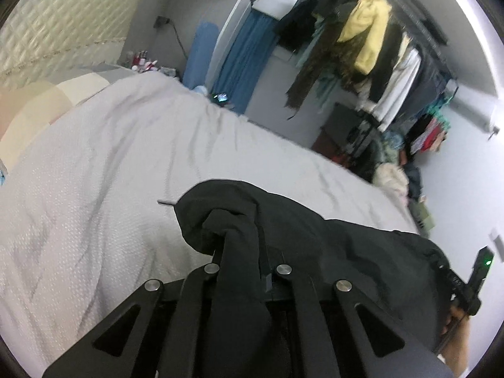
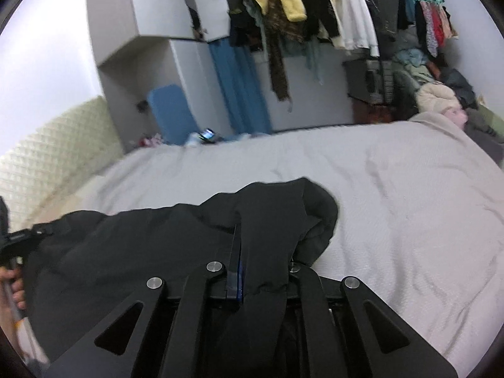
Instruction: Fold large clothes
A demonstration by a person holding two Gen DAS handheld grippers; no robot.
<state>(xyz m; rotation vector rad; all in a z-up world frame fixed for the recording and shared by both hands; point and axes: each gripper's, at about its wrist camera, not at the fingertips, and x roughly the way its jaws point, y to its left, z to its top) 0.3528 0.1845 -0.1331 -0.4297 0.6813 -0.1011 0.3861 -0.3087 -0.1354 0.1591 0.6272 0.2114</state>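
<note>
Garment, black, hangs stretched between the 2 tools: left hand-held gripper and right hand-held gripper each clamp an end, above the bed ahead.

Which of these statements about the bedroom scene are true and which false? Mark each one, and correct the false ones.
1. Both grippers are clamped on the black garment. True: the left gripper and the right gripper each pinch its fabric.
2. The garment lies folded flat on the bed. False: it is held up, bunched, above the grey bedspread.
3. A yellow hoodie hangs on the clothes rack. True.
4. The bedspread is dark blue. False: it is light grey.
</note>
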